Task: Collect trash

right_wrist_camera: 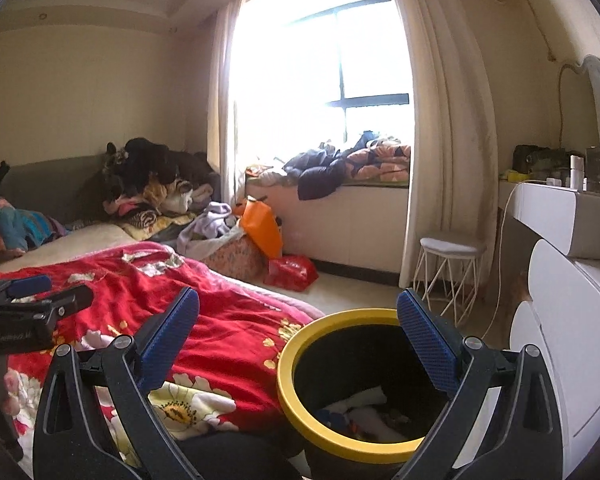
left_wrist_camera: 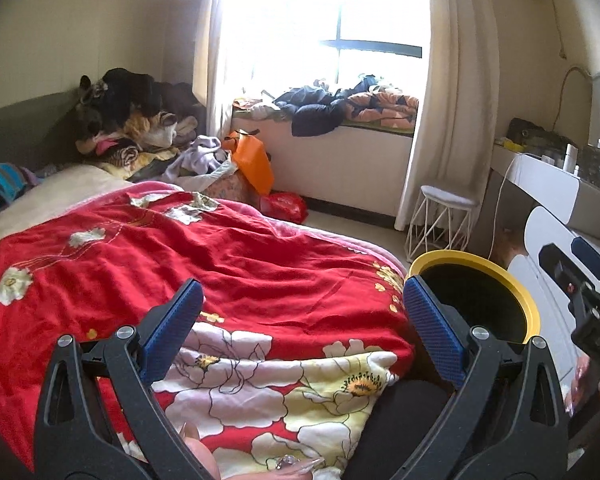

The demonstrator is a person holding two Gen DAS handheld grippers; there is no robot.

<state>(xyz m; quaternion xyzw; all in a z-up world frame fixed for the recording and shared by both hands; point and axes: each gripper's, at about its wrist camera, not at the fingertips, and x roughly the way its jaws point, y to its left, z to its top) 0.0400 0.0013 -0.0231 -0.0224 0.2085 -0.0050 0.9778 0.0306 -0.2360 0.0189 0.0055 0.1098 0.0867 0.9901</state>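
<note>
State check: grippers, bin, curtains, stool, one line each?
left hand-held gripper: open, empty, over the red quilt.
right hand-held gripper: open, empty, above the bin.
yellow-rimmed bin: upright, no lid, trash in the bottom.
curtains: drawn apart, window uncovered.
white wire stool: upright, nothing on it.
orange bag: standing by the bed, open or shut cannot be told.

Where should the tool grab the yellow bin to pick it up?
Grab the bin's yellow rim from above, one finger inside and one outside. It stands upright with its mouth open, and the round body looks too wide for the right tool, so the thin rim is probably the best hold.
</note>
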